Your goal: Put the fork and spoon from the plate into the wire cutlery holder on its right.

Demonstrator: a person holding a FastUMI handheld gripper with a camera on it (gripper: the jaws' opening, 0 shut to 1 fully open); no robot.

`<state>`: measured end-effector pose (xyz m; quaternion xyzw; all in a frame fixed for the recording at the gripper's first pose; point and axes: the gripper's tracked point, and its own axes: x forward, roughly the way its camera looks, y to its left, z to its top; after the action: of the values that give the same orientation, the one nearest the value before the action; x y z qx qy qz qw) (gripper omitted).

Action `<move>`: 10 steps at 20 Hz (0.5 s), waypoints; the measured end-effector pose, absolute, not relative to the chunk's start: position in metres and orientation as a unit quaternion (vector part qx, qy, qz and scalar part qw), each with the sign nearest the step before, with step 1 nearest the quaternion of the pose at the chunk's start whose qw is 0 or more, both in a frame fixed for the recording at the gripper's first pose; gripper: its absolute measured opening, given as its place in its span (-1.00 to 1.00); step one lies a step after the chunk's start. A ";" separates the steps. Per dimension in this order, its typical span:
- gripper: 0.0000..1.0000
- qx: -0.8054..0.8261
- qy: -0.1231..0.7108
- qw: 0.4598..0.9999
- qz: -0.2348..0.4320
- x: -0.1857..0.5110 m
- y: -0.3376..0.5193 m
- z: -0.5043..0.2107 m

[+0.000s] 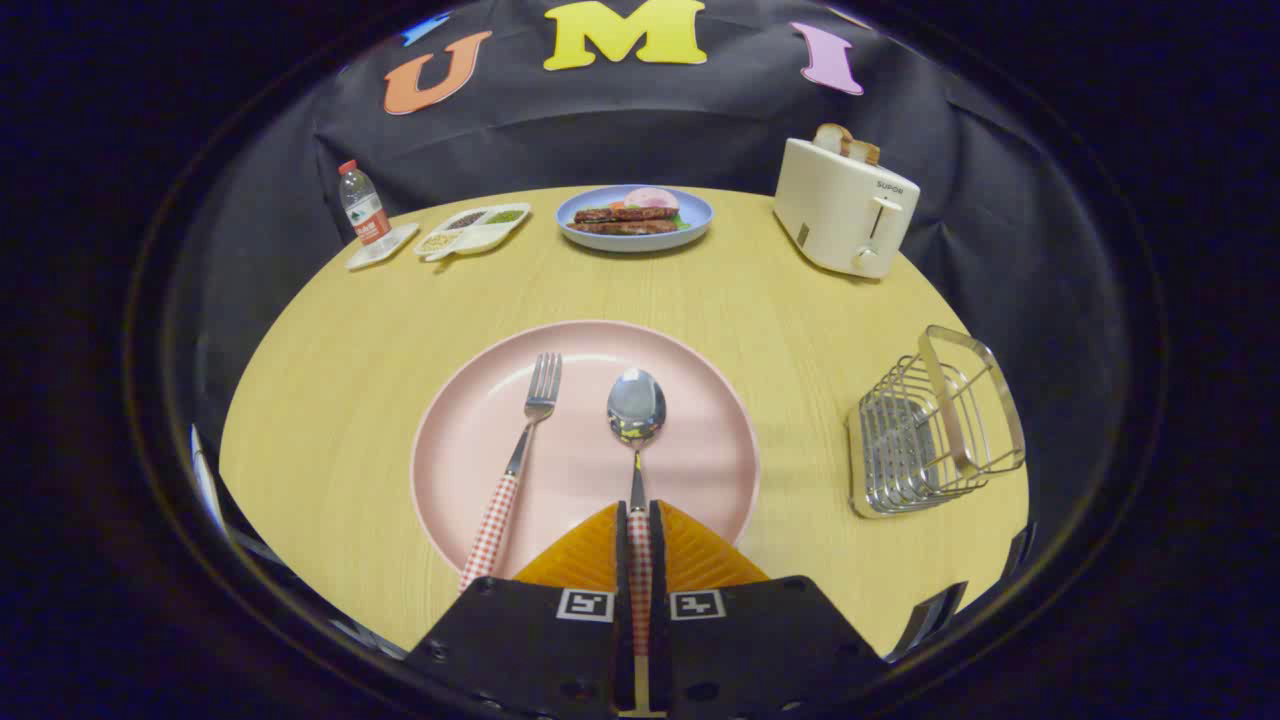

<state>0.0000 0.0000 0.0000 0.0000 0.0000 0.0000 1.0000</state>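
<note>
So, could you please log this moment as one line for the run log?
gripper: shut on spoon handle | spoon: on pink plate | fork: on plate, untouched | wire cutlery holder: empty

Claw (640, 515) clamps the spoon (636, 405) handle over the plate (690, 350)

- A round wooden desk (330, 400) carries everything.
- A cream toaster (845, 208) stands at the far right of the desk, with slices of bread (846, 142) sticking up from its slots.
- A blue plate (634, 238) at the far middle holds a sandwich (630, 213).
- To its left lies a white divided tray (472, 231) with small portions of grains or seeds in its compartments.
- Further left, a small water bottle (362, 204) stands upright on a white coaster (382, 248).
</note>
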 end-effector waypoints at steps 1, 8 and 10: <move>-0.89 -0.003 -0.003 1.000 0.004 -0.007 -0.002 0.004; -0.89 -0.030 -0.015 0.999 -0.002 -0.063 -0.044 0.030; -0.89 -0.045 -0.011 0.999 -0.014 -0.076 -0.066 0.035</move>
<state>-0.0764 -0.0656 0.0350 -0.0450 -0.0112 -0.0138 0.9988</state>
